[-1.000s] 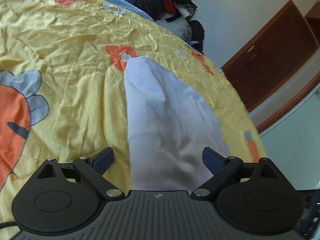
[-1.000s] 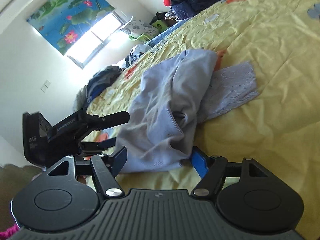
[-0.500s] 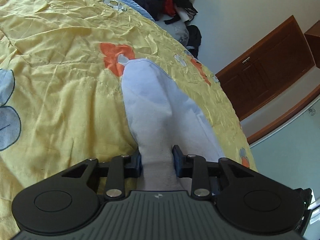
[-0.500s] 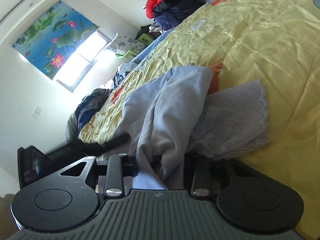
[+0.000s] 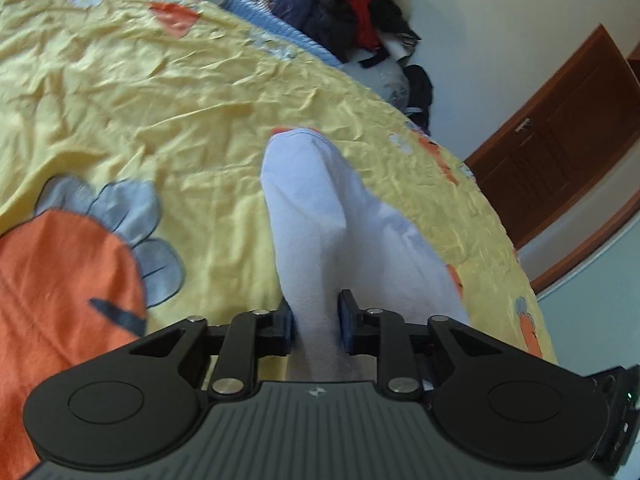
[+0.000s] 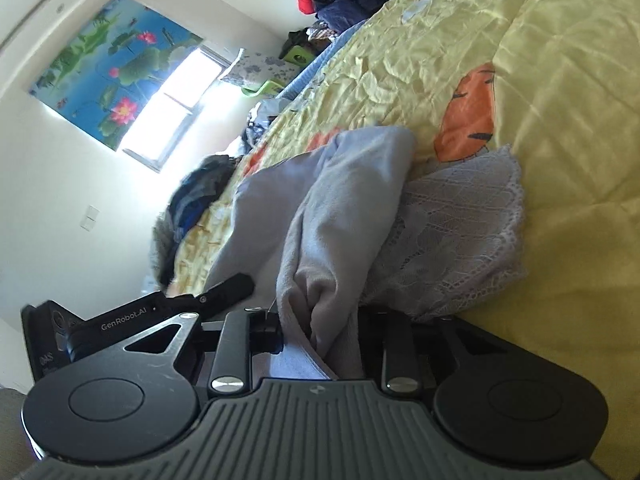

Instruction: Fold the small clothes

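Observation:
A pale lilac-grey garment (image 5: 320, 220) lies stretched over the yellow bedspread (image 5: 160, 100). My left gripper (image 5: 315, 326) is shut on its near edge, the cloth pinched between the blue pads. In the right wrist view the same garment (image 6: 336, 208) is bunched into thick folds, and my right gripper (image 6: 320, 336) is shut on a wad of it. A lilac lace piece (image 6: 460, 232) lies against the garment on the right. The left gripper's body (image 6: 152, 320) shows at the lower left of that view.
The bedspread (image 6: 560, 80) carries orange carrot prints (image 5: 60, 280). Heaps of dark and red clothes (image 5: 340, 4) sit at the far end of the bed. A brown wooden door (image 5: 560, 140) stands at the right, and a window (image 6: 172, 112) under a flower-print blind at the left wall.
Both grippers went from open to shut on the garment's near edge. Since then both have drawn the cloth along, bunching it more in the right wrist view.

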